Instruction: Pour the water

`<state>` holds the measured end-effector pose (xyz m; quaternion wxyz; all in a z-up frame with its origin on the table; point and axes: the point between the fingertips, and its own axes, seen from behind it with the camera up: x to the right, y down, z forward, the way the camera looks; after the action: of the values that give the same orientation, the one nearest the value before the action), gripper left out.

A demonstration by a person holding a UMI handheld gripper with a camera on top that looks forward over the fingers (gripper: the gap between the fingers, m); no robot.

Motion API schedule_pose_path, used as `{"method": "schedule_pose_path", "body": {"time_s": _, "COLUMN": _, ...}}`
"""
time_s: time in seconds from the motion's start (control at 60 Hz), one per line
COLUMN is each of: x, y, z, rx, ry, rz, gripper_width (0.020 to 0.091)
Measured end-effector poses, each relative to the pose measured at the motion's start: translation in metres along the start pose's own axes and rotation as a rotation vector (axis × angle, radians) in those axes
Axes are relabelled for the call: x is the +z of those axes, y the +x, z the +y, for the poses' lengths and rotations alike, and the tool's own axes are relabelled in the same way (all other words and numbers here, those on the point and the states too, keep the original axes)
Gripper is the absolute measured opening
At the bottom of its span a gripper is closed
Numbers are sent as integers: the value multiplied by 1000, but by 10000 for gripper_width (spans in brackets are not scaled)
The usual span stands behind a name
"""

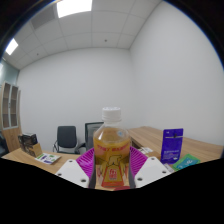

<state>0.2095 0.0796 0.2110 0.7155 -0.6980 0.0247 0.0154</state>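
1. A white-walled office is filling the frame, ceiling lights glowing at the top.
2. A desk (185, 146) is running across the lower third, a chair (67, 138) standing behind it at left.
3. A blue box (172, 146) is sitting lower right.
4. The bottle (112, 150), lower centre, is standing upright, probably to keep the water in until pouring.
5. The gripper (112, 168) is clamping it, pink pads (86, 162) pressing both sides.

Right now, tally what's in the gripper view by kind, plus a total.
Bottles: 1, the bottle gripped between the tool's pads
Chairs: 1, the office chair
Boxes: 1, the blue box
Tables: 1, the table
Total: 4
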Motion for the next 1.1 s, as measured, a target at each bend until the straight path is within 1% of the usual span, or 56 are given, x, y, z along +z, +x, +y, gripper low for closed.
{"method": "schedule_pose_path", "body": {"time_s": 0.017, "x": 7, "y": 3, "z": 4, "rx": -6, "ry": -35, "rz": 14, "gripper_width": 457}}
{"method": "schedule_pose_path", "body": {"time_s": 0.067, "x": 16, "y": 21, "z": 43, "rx": -45, "ry": -100, "rz": 29, "gripper_width": 457}}
{"method": "schedule_pose_path", "body": {"time_s": 0.15, "x": 27, "y": 30, "z": 88, "rx": -82, "ry": -181, "rz": 23, "gripper_width": 457}}
{"method": "schedule_pose_path", "body": {"time_s": 0.183, "x": 31, "y": 33, "z": 105, "rx": -93, "ry": -197, "rz": 20, "gripper_width": 459}}
{"method": "schedule_pose_path", "body": {"time_s": 0.267, "x": 34, "y": 34, "z": 128, "rx": -101, "ry": -227, "rz": 8, "gripper_width": 463}}
{"method": "schedule_pose_path", "body": {"time_s": 0.283, "x": 36, "y": 35, "z": 126, "rx": -97, "ry": -231, "rz": 11, "gripper_width": 470}}
{"method": "schedule_pose_path", "body": {"time_s": 0.3, "x": 36, "y": 36, "z": 125, "rx": -79, "ry": -203, "rz": 10, "gripper_width": 474}}
{"method": "schedule_pose_path", "body": {"time_s": 0.417, "x": 33, "y": 39, "z": 125, "rx": -40, "ry": -205, "rz": 10, "gripper_width": 477}}
{"method": "schedule_pose_path", "body": {"time_s": 0.467, "x": 37, "y": 38, "z": 128, "rx": -56, "ry": -200, "rz": 8, "gripper_width": 497}}
{"method": "schedule_pose_path", "body": {"time_s": 0.5, "x": 38, "y": 38, "z": 129, "rx": -52, "ry": -203, "rz": 11, "gripper_width": 526}}
{"method": "schedule_pose_path", "body": {"time_s": 0.583, "x": 37, "y": 39, "z": 130, "rx": -50, "ry": -229, "rz": 15, "gripper_width": 615}}
{"method": "schedule_pose_path", "body": {"time_s": 0.6, "x": 36, "y": 40, "z": 132, "rx": -49, "ry": -241, "rz": 20, "gripper_width": 645}}
{"method": "schedule_pose_path", "body": {"time_s": 0.65, "x": 27, "y": 43, "z": 136, "rx": -33, "ry": -284, "rz": 31, "gripper_width": 813}}
{"method": "schedule_pose_path", "body": {"time_s": 0.667, "x": 25, "y": 42, "z": 135, "rx": -26, "ry": -286, "rz": 35, "gripper_width": 854}}
{"method": "schedule_pose_path", "body": {"time_s": 0.683, "x": 22, "y": 42, "z": 133, "rx": -21, "ry": -283, "rz": 39, "gripper_width": 858}}
{"method": "schedule_pose_path", "body": {"time_s": 0.717, "x": 12, "y": 36, "z": 124, "rx": -15, "ry": -269, "rz": 16, "gripper_width": 838}}
{"method": "schedule_pose_path", "body": {"time_s": 0.8, "x": -18, "y": 27, "z": 106, "rx": -24, "ry": -243, "rz": -8, "gripper_width": 846}}
{"method": "schedule_pose_path", "body": {"time_s": 0.883, "x": -60, "y": 26, "z": 87, "rx": -46, "ry": -246, "rz": -5, "gripper_width": 845}}
{"method": "schedule_pose_path", "body": {"time_s": 0.967, "x": -109, "y": 13, "z": 60, "rx": -45, "ry": -214, "rz": -24, "gripper_width": 839}}
{"method": "schedule_pose_path", "body": {"time_s": 1.1, "x": -191, "y": -47, "z": 28, "rx": 104, "ry": -183, "rz": -160, "gripper_width": 838}}
